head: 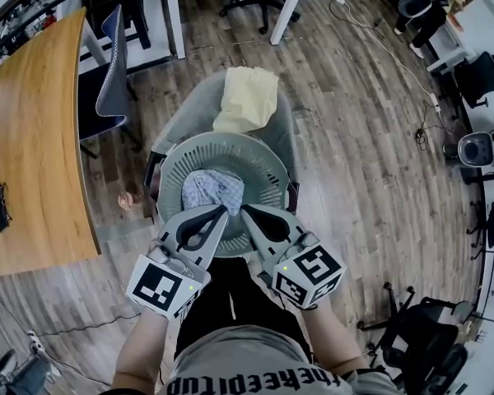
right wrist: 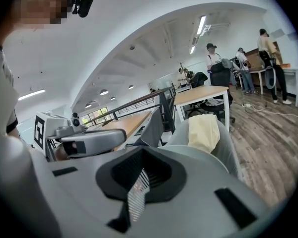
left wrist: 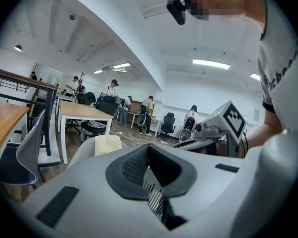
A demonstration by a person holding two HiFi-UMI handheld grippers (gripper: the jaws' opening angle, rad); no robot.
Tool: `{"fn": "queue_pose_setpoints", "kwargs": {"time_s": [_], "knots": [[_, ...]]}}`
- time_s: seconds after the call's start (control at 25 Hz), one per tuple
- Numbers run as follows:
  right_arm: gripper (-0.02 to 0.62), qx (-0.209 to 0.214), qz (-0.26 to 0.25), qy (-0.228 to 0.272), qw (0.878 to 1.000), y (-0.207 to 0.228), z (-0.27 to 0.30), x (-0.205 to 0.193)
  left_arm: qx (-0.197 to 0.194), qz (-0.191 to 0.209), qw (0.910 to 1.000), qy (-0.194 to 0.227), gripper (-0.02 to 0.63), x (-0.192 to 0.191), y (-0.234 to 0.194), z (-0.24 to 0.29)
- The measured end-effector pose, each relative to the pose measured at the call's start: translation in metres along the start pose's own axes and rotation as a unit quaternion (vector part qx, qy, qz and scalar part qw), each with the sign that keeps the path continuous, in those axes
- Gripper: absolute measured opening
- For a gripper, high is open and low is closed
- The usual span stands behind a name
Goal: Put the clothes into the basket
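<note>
- Left claw (head: pixel 223 209) and right claw (head: pixel 244 211) are hovering closed, empty, over basket (head: pixel 174 169).
- Checked cloth (head: pixel 214 190) is lying inside; yellow cloth (head: pixel 247 97) is hanging on chair (head: pixel 191 113).
- Next move is likely calling for reaching yellow cloth, opening.

**Readable marks, as I see them from my station**

1. Shirt (head: pixel 255 375), head view, bottom edge. One line of dark letters on grey cloth, upside down to the camera. I read "thekeepitup"; the fourth letter is uncertain. In the left gripper view the same print curves up the right edge and is too bent to read.
2. Cube of the left claw (head: pixel 222 211), marked faces (head: pixel 160 287). Black-and-white square marker patterns, with no letters or digits.
3. Cube of the right claw (head: pixel 245 212), marked faces (head: pixel 309 273). Square marker patterns of the same kind. One shape looks like a "G", but I take it for pattern, not text.
</note>
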State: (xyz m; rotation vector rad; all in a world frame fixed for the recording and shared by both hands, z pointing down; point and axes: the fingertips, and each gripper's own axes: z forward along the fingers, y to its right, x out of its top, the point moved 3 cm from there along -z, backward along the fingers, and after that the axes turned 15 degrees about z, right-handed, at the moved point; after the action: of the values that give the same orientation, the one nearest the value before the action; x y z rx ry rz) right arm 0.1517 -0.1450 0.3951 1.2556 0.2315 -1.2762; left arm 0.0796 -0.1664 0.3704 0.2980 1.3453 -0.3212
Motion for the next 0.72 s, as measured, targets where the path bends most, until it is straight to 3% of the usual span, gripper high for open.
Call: {"fn": "queue_pose_setpoints", "kwargs": {"time_s": [0.72], "knots": [[0.009,0.028,-0.056,0.053,0.997,-0.035,-0.050,0.034,0.012,0.039,0.9989,0.022,0.014,0.044,0.021,-0.008]]}}
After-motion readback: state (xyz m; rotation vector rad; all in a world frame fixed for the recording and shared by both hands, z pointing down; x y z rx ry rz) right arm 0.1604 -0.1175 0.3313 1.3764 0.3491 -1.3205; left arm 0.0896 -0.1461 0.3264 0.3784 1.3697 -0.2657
